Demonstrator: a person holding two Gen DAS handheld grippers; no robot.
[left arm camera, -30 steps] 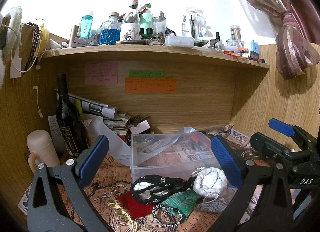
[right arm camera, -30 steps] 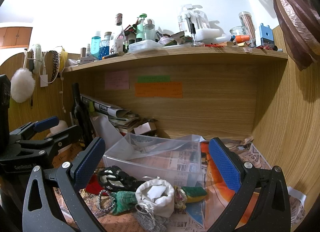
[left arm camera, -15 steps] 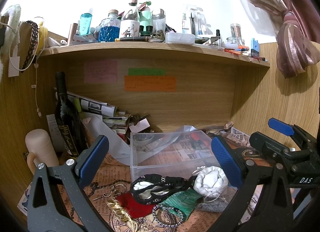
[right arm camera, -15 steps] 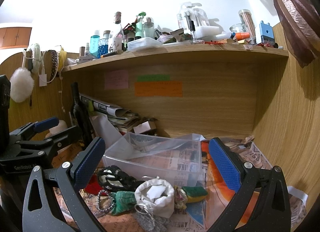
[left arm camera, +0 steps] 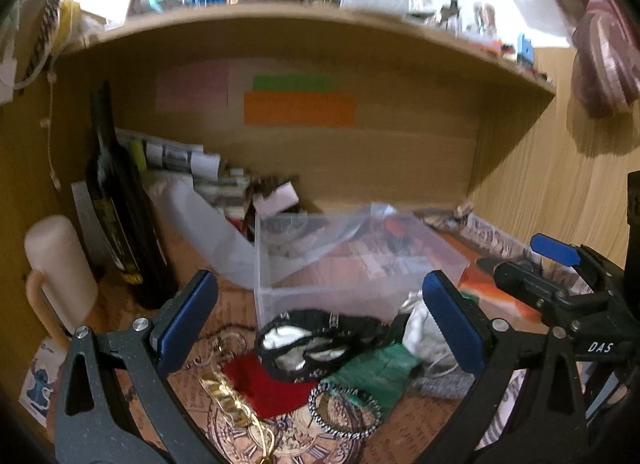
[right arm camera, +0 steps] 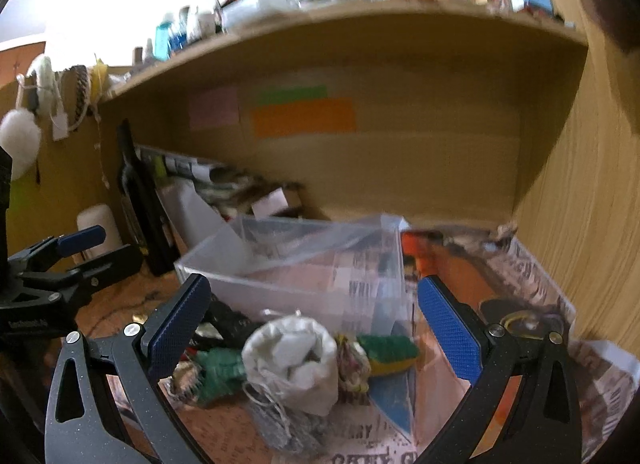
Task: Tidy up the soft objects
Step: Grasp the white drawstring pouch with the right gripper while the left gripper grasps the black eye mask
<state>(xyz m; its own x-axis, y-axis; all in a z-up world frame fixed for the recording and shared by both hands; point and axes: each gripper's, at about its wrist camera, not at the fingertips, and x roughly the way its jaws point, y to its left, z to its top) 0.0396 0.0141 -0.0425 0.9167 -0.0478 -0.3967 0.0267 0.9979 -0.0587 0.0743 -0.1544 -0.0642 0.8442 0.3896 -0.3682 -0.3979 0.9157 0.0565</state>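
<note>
A pile of soft things lies in front of a clear plastic bin (left arm camera: 340, 260), which also shows in the right wrist view (right arm camera: 304, 264). The pile holds a black lace garment (left arm camera: 316, 334), a red cloth (left arm camera: 264, 384), a green cloth (left arm camera: 376, 368), a white drawstring pouch (right arm camera: 294, 360) and a green and yellow plush piece (right arm camera: 388, 352). My left gripper (left arm camera: 320, 328) is open and empty over the black garment. My right gripper (right arm camera: 308, 328) is open and empty, with the white pouch between its fingers. Both now views are blurred.
A dark wine bottle (left arm camera: 116, 199) and a cream mug (left arm camera: 60, 264) stand at the left. Papers (left arm camera: 180, 159) lean at the back. A beaded bracelet (left arm camera: 344, 410) and gold chain (left arm camera: 228, 396) lie near the pile. A cluttered shelf (left arm camera: 280, 15) hangs overhead. Wooden wall (right arm camera: 592, 199) at right.
Both grippers have moved forward and down toward the pile; the bin and soft things look larger and the views are now motion-blurred. Both stay open.
</note>
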